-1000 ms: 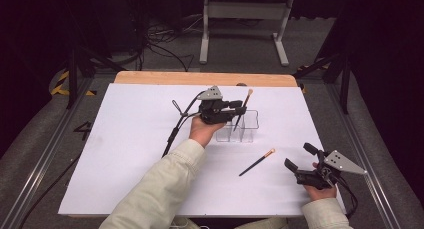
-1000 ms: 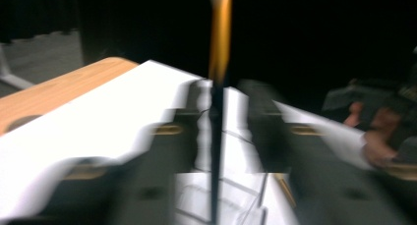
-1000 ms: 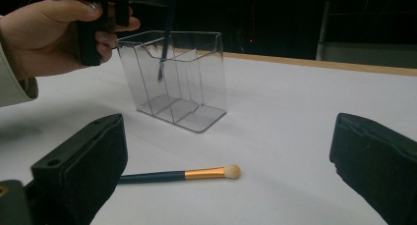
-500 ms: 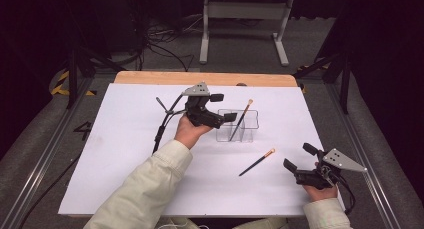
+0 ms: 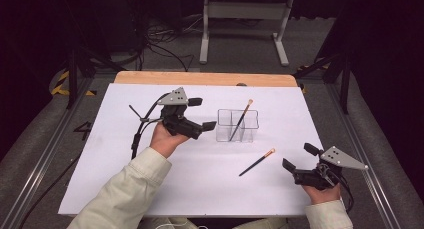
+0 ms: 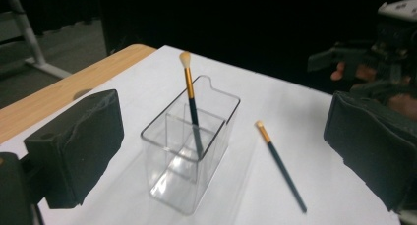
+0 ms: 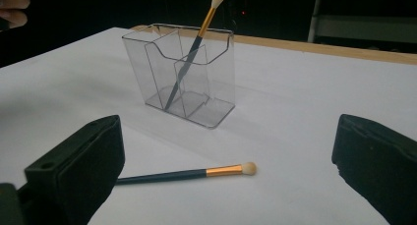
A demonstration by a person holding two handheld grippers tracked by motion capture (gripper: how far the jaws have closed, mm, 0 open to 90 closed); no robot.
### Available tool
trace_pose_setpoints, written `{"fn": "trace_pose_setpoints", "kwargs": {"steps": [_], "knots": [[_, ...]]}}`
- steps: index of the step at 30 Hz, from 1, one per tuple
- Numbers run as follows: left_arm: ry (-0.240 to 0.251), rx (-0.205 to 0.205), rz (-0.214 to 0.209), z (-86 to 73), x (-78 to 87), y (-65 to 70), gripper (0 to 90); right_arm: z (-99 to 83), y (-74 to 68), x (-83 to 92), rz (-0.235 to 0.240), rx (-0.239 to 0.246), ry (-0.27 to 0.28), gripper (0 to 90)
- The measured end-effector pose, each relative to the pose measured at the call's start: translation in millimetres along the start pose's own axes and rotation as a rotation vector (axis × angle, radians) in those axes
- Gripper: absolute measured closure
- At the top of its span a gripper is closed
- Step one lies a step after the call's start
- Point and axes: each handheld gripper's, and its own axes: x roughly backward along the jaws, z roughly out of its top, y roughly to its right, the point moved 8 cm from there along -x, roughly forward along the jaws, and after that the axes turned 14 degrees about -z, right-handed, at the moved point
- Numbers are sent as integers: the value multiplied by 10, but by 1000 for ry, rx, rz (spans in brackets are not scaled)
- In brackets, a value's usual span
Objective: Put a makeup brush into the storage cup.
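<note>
Both claws stand released and empty over the white-covered bench (image 5: 125,189): the left gripper (image 5: 200,126), jaws spread wide, hangs just beside the left wall of the clear organizer (image 5: 237,125), while the right gripper (image 5: 295,165), likewise wide apart, rests near the bench's right front corner.

The job looks about half done. One makeup brush (image 5: 240,121) already stands in the organizer, leaning with its pale tip up toward the far edge; its handle sits in one of the inner compartments, seemingly the rear one beside the divider as the left gripper view shows it. The second brush (image 5: 257,162) lies flat on the bench between the organizer and the right gripper, tip toward the organizer, touching neither. It remains to be picked up and dropped in. The organizer's other compartments hold nothing.
</note>
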Motion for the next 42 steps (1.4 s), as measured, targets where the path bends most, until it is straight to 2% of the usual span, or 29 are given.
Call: {"fn": "trace_pose_setpoints", "kwargs": {"steps": [4, 8, 15, 19, 20, 25, 28, 30, 35, 39, 42], "knots": [[-25, -22, 29, -72, 133, 50, 15, 44, -46, 27, -9, 14, -16, 0], [-22, -27, 36, -107, 224, 94, 8, 104, -101, 53, -13, 15, -12, 0], [0, 11, 26, -183, 410, 161, 8, 151, -126, 46, -51, 14, -14, 0], [1, 12, 49, -237, 519, 136, 8, 148, -141, 37, -55, 15, -40, 0], [7, 23, 51, -246, 543, 133, 8, 148, -143, 35, -60, 18, -45, 0], [27, 28, 58, -228, 617, 115, 10, 138, -184, -21, -63, 3, -90, 0], [6, 19, 66, -250, 633, 99, 11, 118, -194, -85, -77, -18, -138, 0], [2, 35, 63, -271, 632, 93, 11, 121, -211, -112, -74, -16, -161, 0], [-5, 43, 67, -304, 645, 75, 10, 173, -243, -147, -92, 21, -180, 0], [-20, 27, 92, -338, 705, 71, 9, 179, -262, -203, -121, 64, -215, 0], [-8, 37, 103, -366, 758, 62, 9, 189, -269, -228, -134, 85, -227, 0]]}}
